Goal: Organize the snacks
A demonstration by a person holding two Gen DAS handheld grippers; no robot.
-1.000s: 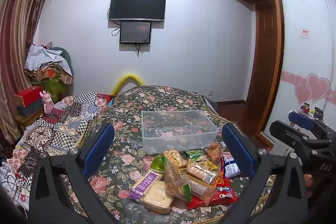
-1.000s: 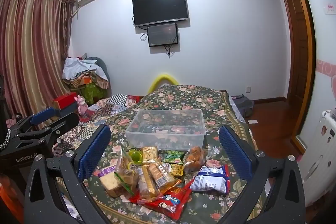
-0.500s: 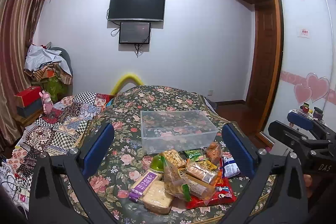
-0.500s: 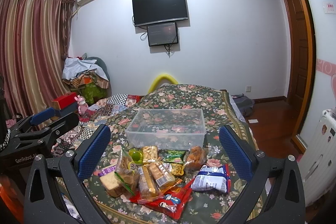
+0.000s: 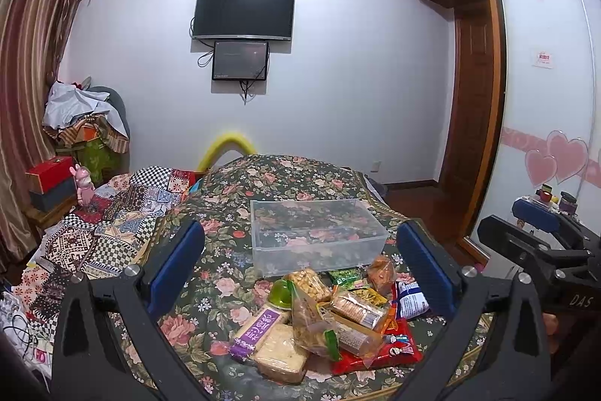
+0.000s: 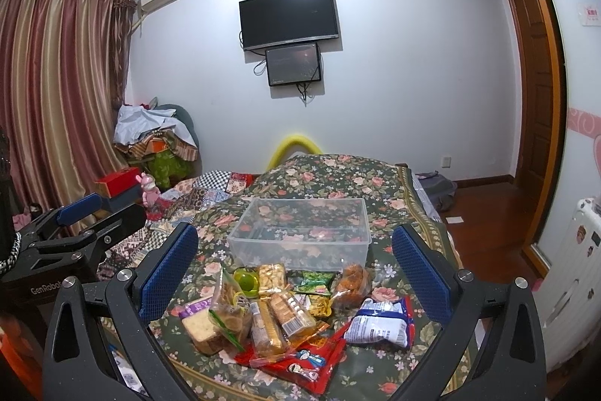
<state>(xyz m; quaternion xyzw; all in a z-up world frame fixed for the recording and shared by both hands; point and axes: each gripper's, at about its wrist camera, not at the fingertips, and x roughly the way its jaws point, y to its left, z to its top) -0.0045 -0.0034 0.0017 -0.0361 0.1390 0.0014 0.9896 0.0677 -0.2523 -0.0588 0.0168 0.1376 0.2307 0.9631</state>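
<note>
A: Left gripper [image 5: 300, 273]?
B: Jaws spread wide, nothing between them. It hangs above the near edge of the snack pile [image 5: 323, 318].

A: Right gripper [image 6: 296, 269]?
B: Same: fingers wide apart, holding nothing, over the same pile [image 6: 285, 314]. Each gripper shows at the edge of the other's view.

A: Where are the snacks?
B: Heaped on the floral bedspread [image 5: 225, 273], just in front of a clear plastic bin [image 5: 315, 235]. Bin looks empty; the bedspread pattern shows through it.

A: Items?
B: Purple-labelled cake slab [image 5: 270, 337] at the near left, green jelly cup [image 5: 281, 292] behind it, cracker packs [image 5: 357, 307] in the middle, red packet [image 6: 300, 359] under the front of the pile, blue-and-white bag [image 6: 383, 322] on the right side, small green packets [image 6: 313, 282] and a bag of brown pastries [image 6: 351, 282] closest to the bin.

A: Anything touching the bin?
B: Cannot tell; the back packs sit right by its front wall.
</note>
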